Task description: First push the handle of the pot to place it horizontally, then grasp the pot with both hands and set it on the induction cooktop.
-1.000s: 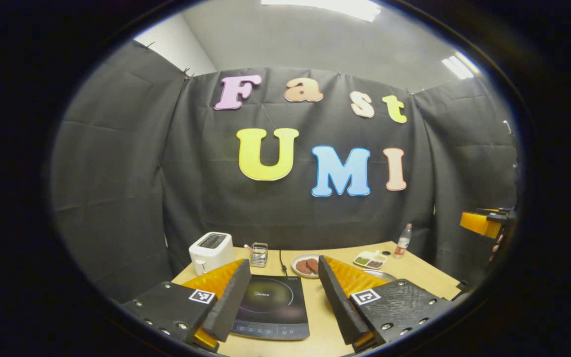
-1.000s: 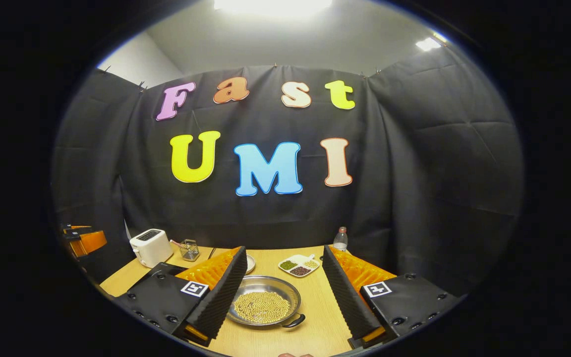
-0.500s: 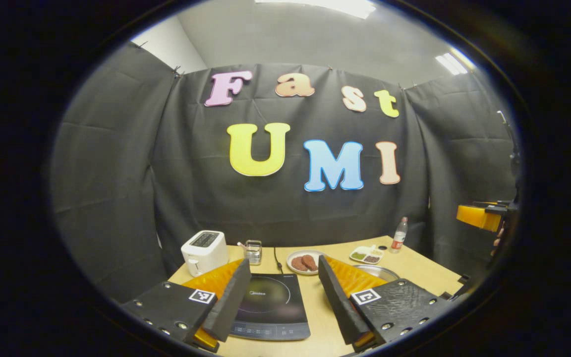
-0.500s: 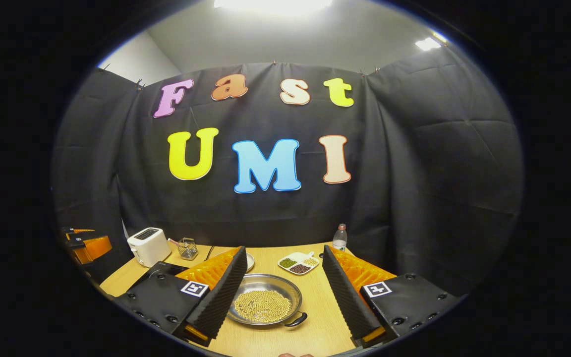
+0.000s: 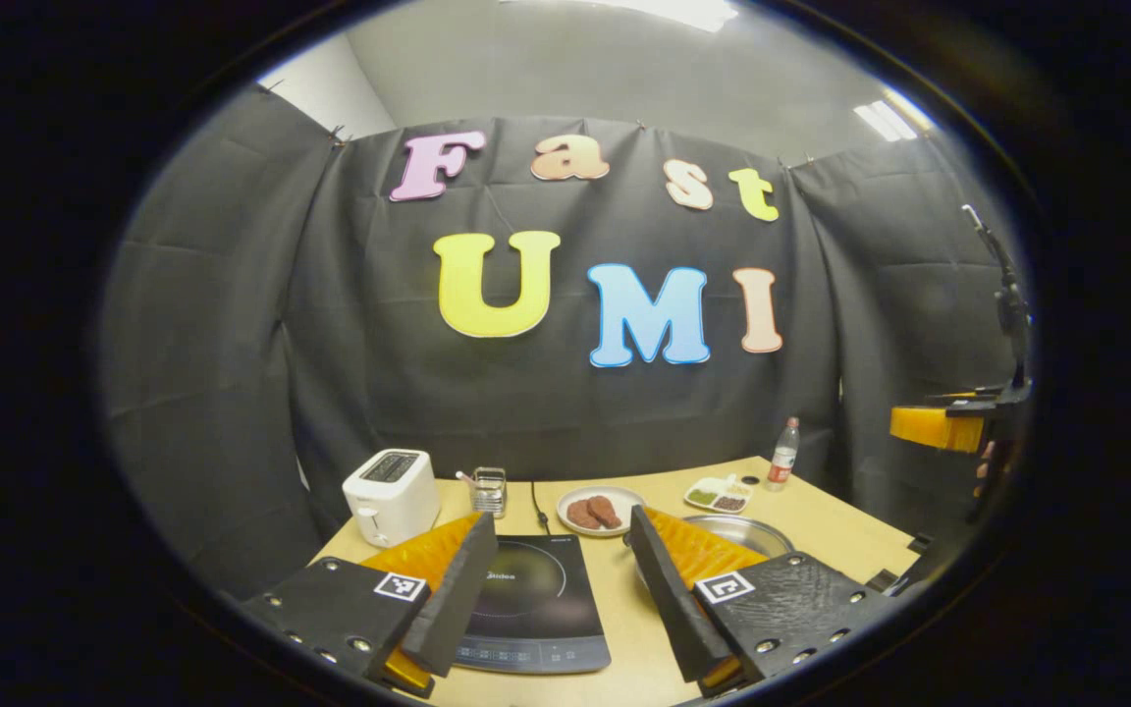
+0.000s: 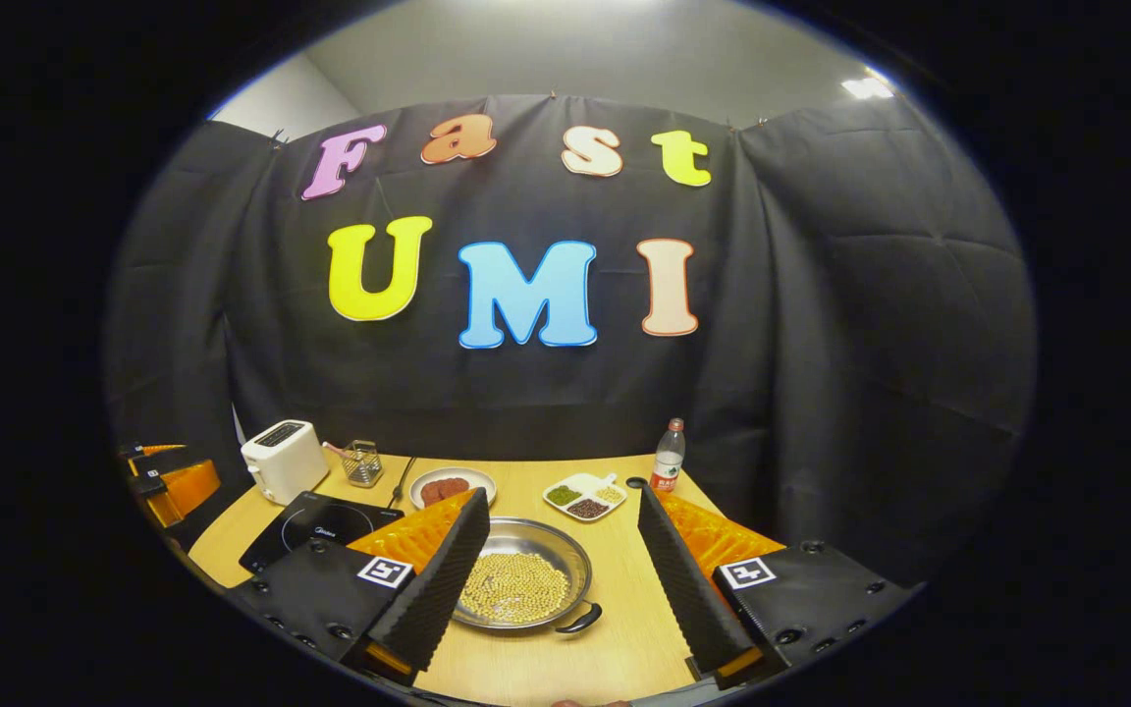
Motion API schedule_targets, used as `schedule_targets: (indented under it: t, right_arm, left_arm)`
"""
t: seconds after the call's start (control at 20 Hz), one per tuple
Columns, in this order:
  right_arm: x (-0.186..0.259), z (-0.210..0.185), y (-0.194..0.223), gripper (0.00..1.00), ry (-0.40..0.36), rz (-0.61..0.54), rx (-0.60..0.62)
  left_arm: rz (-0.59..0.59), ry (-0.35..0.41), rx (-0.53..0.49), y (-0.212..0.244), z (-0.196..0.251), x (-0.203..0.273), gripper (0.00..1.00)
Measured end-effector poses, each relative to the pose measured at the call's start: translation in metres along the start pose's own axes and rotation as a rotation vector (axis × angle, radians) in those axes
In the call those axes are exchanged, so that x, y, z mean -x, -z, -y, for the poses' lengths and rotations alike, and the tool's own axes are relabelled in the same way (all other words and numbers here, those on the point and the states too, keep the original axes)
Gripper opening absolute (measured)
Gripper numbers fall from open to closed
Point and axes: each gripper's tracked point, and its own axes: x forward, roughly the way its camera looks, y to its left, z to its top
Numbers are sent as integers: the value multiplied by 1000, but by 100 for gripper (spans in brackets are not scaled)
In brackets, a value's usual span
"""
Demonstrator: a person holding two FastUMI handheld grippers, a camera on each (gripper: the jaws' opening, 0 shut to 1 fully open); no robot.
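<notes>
A brand name is printed in pale letters on the glass of the induction cooktop (image 5: 534, 607) near its far edge; it looks like "Midea", though the letters are too small to be sure. The square black-and-white markers on each gripper's finger mounts carry patterns, not readable text.

bare table (image 6: 615, 648) before pot (image 6: 521, 587)

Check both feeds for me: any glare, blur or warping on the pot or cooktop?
Right gripper view: pot sharp, with soft ceiling-light sheen on its rim, no harsh glare. Left gripper view: cooktop glass shows a faint reflection, still clear. Both views: fisheye bends the table edges.
</notes>
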Motion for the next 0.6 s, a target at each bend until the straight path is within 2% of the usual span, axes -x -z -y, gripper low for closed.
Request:
schedule_targets:
  t: [0.25,0.3,0.35,0.4,0.6]
  right_arm:
    - [-12,-5,15,97,-48,-80,0]
    - [-14,-7,20,98,-55,-98,6]
    - [-16,-9,24,98,-65,-117,15]
    - [-19,-12,29,98,-77,-135,26]
    - [-25,-28,56,96,-130,-226,60]
  left_arm:
    - [-6,-6,22,2,-3,-2,81]
    - [-7,-10,18,3,-7,-2,84]
    - [-10,-14,18,4,-9,-1,81]
    - [-17,-15,25,8,-10,0,84]
    - [-41,-32,35,19,-17,4,81]
